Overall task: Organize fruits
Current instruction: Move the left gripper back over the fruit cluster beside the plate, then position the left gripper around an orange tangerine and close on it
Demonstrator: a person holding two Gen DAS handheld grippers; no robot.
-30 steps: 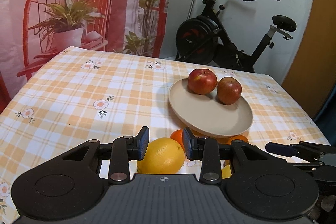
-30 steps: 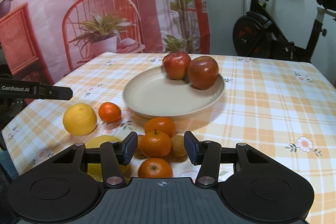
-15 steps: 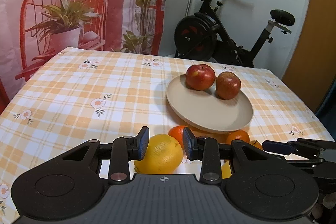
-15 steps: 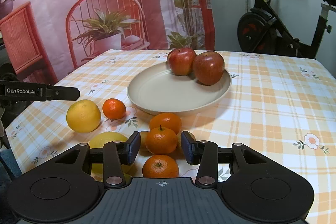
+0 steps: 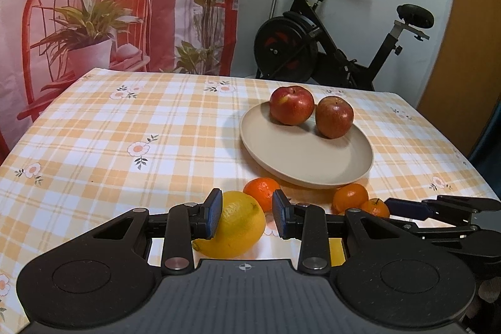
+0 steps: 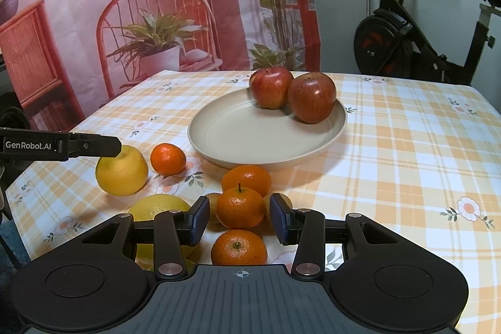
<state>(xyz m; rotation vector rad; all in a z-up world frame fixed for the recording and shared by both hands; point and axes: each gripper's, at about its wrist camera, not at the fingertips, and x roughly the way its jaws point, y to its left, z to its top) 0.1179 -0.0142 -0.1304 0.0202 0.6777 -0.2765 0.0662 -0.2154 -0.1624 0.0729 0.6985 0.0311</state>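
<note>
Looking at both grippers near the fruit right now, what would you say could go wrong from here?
1. The left gripper stands above the yellow citrus, which looks wider than its gap; closing may nudge it and roll it away.
2. The right gripper frames one mandarin packed among others; the fingers may push the neighbours.
3. The two apples sit by the plate rim; a bump could roll one off.

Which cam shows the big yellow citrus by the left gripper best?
Right wrist. There the yellow citrus sits in full view on the tablecloth, with only the left gripper's finger crossing its top edge. In the left wrist view the same fruit is partly hidden behind the left gripper.
</note>
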